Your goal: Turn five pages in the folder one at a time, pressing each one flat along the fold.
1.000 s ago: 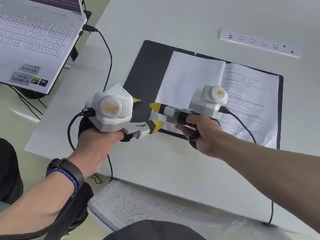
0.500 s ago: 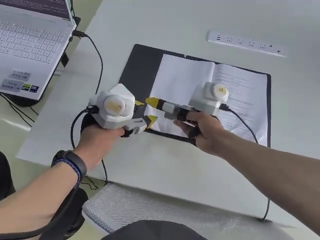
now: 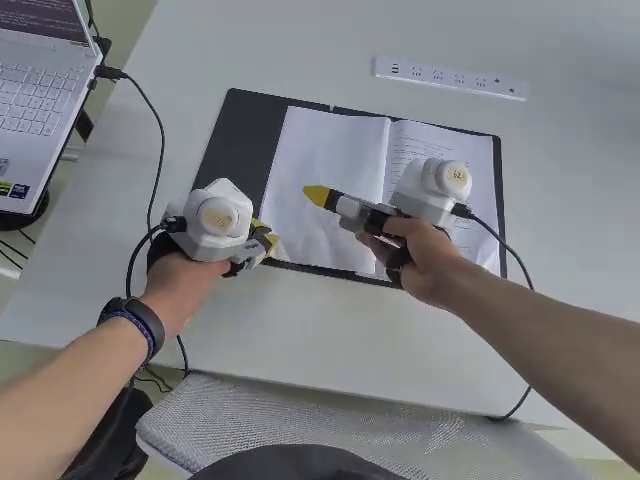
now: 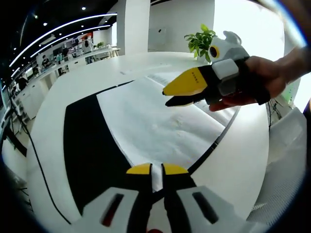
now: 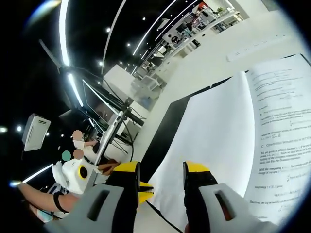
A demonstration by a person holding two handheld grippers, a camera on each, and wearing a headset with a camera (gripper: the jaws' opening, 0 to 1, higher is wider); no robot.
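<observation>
Head view looks down; both gripper views skim low, sharing the folder (image 3: 240, 140).

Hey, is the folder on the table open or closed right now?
Open: the folder lies flat on the table, a blank page and a printed page spread either side of the fold.

One folder (image 3: 240, 140), one laptop (image 3: 30, 80), one power strip (image 3: 450, 78), one left tool (image 3: 262, 241) and one right tool (image 3: 318, 196).
</observation>
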